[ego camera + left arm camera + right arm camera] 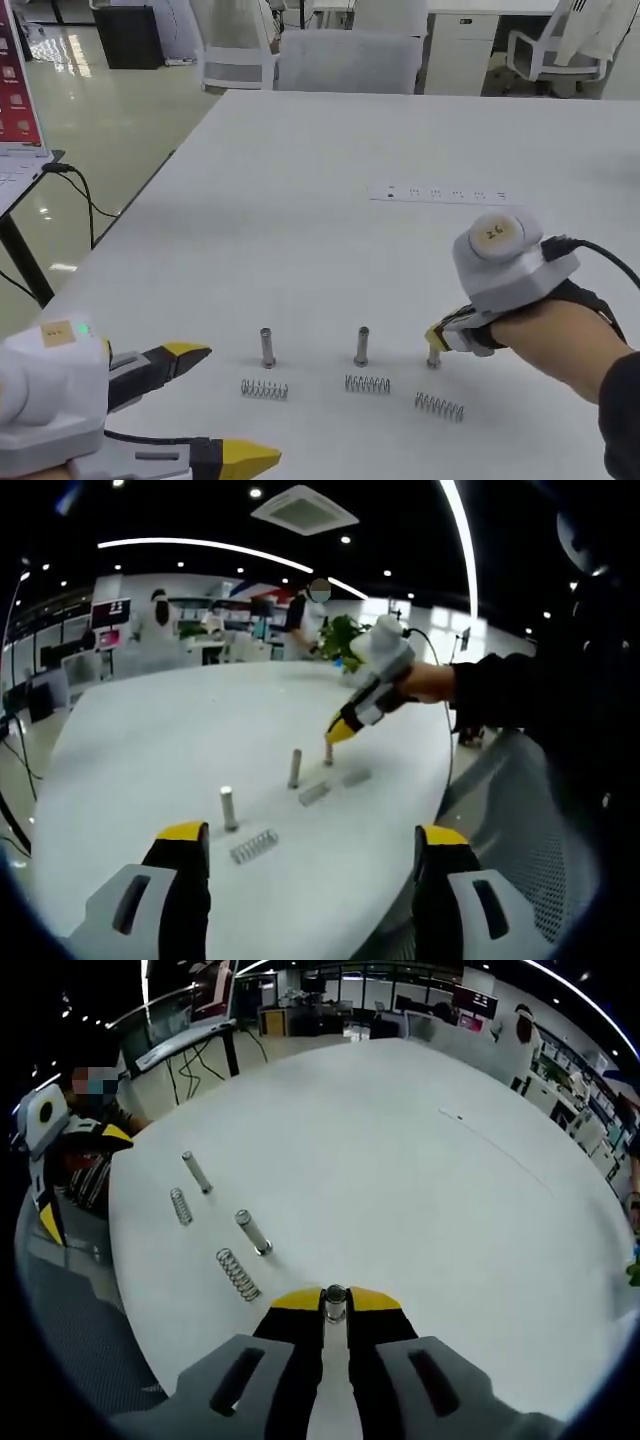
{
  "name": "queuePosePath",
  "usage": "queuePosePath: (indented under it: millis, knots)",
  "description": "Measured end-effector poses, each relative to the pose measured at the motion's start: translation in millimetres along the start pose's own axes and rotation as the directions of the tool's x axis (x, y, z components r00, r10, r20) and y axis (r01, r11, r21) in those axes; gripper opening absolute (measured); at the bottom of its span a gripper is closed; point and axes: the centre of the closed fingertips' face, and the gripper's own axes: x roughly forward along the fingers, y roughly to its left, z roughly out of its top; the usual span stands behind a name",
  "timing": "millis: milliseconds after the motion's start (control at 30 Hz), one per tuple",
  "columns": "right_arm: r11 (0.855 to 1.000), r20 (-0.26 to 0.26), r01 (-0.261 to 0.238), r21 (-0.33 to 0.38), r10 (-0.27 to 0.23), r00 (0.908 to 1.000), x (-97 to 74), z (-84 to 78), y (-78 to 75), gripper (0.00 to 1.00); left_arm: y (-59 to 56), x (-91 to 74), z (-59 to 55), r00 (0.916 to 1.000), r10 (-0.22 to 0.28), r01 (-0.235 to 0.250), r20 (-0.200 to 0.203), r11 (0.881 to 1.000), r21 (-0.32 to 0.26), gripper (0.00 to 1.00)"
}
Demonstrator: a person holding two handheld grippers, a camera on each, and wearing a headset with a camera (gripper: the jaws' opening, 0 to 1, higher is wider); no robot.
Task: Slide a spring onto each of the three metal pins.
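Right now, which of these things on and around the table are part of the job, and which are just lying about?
For the job: left pin, middle pin, right pin (clamped in the right gripper); left spring, middle spring, right spring, lying loose beside the pins; left gripper, open.

Just lying about: power strip, laptop, cable, office chair.

A power strip (445, 195) lies on the white table (300, 230); office chairs (350, 62) stand beyond.
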Motion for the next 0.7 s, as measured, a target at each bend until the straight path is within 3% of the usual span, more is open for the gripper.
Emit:
queuePosePath:
  millis: [133,267,533,700]
  knots:
    - [1.000,-0.001,-0.004,0.011,0.004,1.0000,-0.5,-0.7,0.6,0.05,-0.1,0.0,0.5,1.0000,-0.002,0.002,-0.002,1.000,0.003,0.80]
    - [0.998,-0.014,-0.015,0.068,0.016,0.9998,-1.8,-3.7,1.1,0.05,1.1,-1.3,5.7,1.0000,0.000,0.000,0.005,1.000,0.006,0.80]
    - [0.998,-0.016,0.001,0.062,-0.001,0.9999,-4.0,-6.1,-2.0,0.05,-0.1,-1.9,18.1,0.9997,0.001,-0.001,0.024,1.000,0.021,0.80]
    - [0.998,-0.028,0.004,0.056,-0.003,0.9996,-5.4,-7.6,-0.1,0.05,-3.8,1.3,18.6,0.9996,-0.008,0.008,0.027,1.000,0.022,0.80]
